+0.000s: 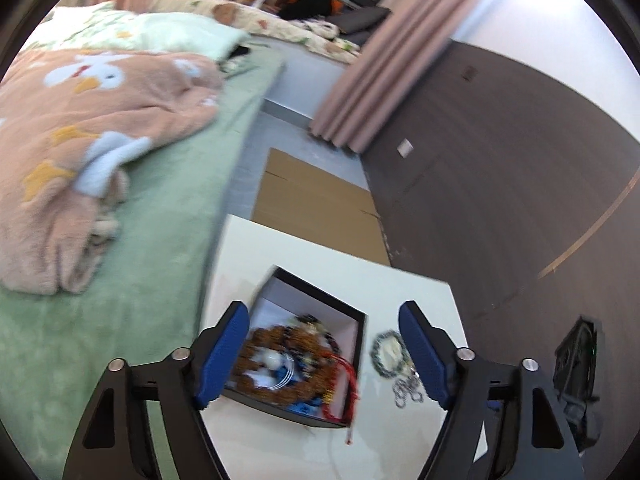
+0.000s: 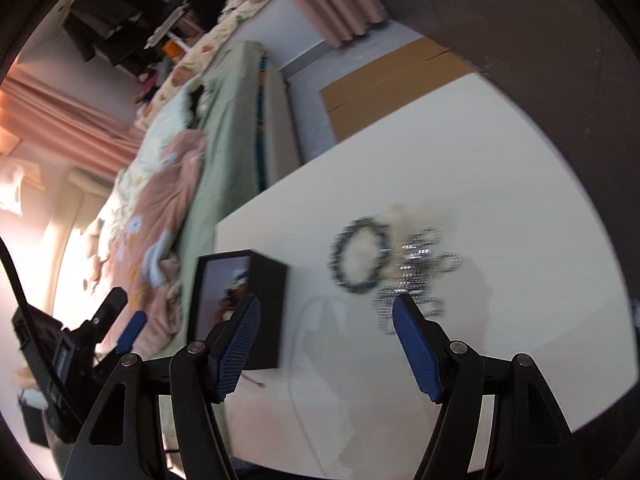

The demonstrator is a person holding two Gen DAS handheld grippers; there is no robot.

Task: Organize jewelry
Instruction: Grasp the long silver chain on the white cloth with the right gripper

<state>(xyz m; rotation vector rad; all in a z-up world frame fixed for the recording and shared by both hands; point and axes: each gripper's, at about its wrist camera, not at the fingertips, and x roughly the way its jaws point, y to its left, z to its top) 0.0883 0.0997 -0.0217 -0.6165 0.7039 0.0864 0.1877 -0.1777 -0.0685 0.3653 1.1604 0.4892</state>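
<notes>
the bed fills the left of the left wrist view, a soft green cover with a rumpled pink fleece blanket heaped on it. beside it the white worktop is smooth and flat, and a sheet of brown cardboard lies on the floor past its far edge. pink curtains hang in folds against a dark wood-grain wall.

the left tool hovers tilted down over the worktop, its blue textured fingers spread wide and holding nothing. between them sits the black box — square, open-topped, pale lining inside. it holds a brown beaded loop, some white and blue pieces too blurred to name, and a red cord that trails over the near rim.

the right tool is low over the worktop, fingers likewise spread and empty, rolled so the room leans. the box stands just beyond its left finger; the left tool shows at the lower left edge of this view.

just beside the box, on the bare worktop, lies a dark beaded bracelet, a round ring of small beads. touching it is a tangle of silver chain — glittering small links, motion-blurred, so its exact shape cannot be told.
</notes>
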